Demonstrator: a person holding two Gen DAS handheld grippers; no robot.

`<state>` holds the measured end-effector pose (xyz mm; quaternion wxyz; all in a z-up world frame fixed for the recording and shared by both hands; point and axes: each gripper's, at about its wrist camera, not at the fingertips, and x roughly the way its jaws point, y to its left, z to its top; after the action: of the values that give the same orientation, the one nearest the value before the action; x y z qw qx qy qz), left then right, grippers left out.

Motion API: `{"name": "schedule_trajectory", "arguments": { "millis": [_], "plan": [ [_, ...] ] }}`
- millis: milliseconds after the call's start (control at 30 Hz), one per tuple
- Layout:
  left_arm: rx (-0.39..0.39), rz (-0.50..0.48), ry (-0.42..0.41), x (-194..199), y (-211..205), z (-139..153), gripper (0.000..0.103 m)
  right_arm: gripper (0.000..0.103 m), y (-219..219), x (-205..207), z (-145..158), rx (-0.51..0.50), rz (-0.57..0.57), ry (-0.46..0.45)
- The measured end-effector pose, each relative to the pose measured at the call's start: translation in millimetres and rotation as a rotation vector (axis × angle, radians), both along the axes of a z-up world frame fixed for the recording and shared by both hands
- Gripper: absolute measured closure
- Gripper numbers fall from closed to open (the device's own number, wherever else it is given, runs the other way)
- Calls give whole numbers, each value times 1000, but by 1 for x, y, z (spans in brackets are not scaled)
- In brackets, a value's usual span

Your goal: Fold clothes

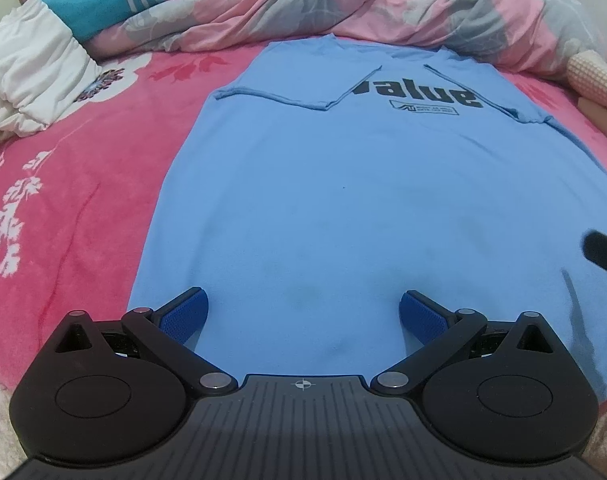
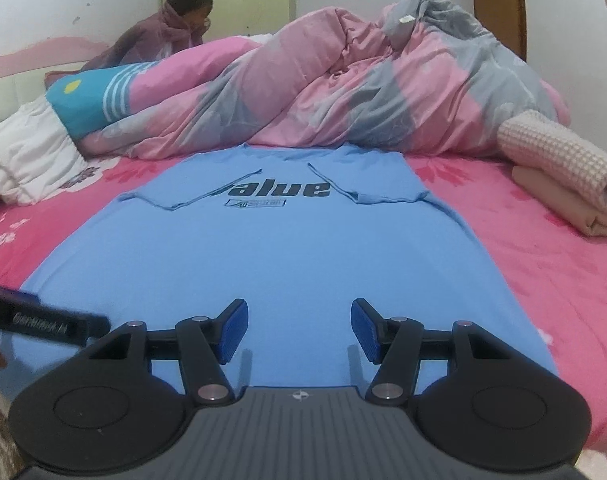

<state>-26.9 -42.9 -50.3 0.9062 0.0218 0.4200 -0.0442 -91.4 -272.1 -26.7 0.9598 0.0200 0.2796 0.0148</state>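
Garment: blue T-shirt [image 1: 343, 200], printed side up, lying flat on the pink floral bedsheet [image 1: 83, 200], neck end toward the heaped quilt [image 1: 303, 0].
Sleeves: both already turned inward over the chest, their edges slanting across the word "value" [image 2: 277, 189]; this step looks done.
Body: lies full length and smooth, hem nearest the cameras; no lengthwise or crosswise fold shows.
Left gripper [image 1: 303, 314]: jaws wide apart, hovering over the hem end, nothing between the pads.
Right gripper [image 2: 299, 330]: jaws apart, above the hem area on the other side, holding nothing.
Remaining, by judgement: take the hem and bring it up toward the shoulders, perhaps narrowing the sides first, then set the shirt aside.
Progress: early; roughly the first fold stage complete.
Nearby: folded beige waffle blanket [image 2: 563, 168] at the bed's right; a person [image 2: 171, 28] sits beyond the quilt.
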Motion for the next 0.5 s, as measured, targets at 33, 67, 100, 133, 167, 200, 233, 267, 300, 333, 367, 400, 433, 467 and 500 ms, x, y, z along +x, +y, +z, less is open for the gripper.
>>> {"name": "schedule_trajectory", "arguments": {
  "millis": [33, 67, 100, 133, 167, 200, 233, 267, 300, 333, 367, 400, 433, 467, 500],
  "plan": [
    [0, -3, 1, 0, 0, 0, 0, 43, -1, 5, -1, 16, -3, 2],
    [0, -6, 3, 1, 1, 0, 0, 43, -2, 10, -3, 35, -4, 3],
    [1, -10, 8, 1, 1, 0, 0, 43, -3, 15, -4, 55, -10, 8],
    [2, -13, 12, 2, 1, 0, 0, 43, -3, 20, -5, 69, -16, 13],
    [3, -14, 14, 2, 1, 0, 0, 43, -3, 24, -6, 76, -20, 11],
    [4, -15, 16, 3, 1, 0, 0, 43, -2, 27, -5, 77, -21, 7],
    [4, -16, 17, 3, 1, 0, 0, 43, 0, 30, -5, 77, -22, 2],
    [5, -17, 19, 3, 1, 0, 0, 43, 2, 34, -5, 75, -19, -2],
    [6, -17, 21, 3, 1, 0, 0, 43, 4, 37, -6, 70, -17, -5],
    [5, -18, 22, 3, 1, 0, 0, 42, 7, 40, -7, 65, -15, -6],
    [6, -20, 23, 3, 1, 0, 0, 42, 8, 43, -10, 61, -16, 3],
    [7, -23, 24, 4, 1, 0, 0, 42, 9, 46, -14, 59, -18, 17],
    [8, -26, 25, 4, 1, 0, 0, 42, 10, 49, -19, 57, -20, 31],
    [8, -28, 27, 4, 1, 0, 0, 41, 11, 52, -23, 55, -22, 45],
    [8, -31, 28, 5, 1, 0, 0, 40, 14, 52, -27, 42, -21, 44]
  ]
}}
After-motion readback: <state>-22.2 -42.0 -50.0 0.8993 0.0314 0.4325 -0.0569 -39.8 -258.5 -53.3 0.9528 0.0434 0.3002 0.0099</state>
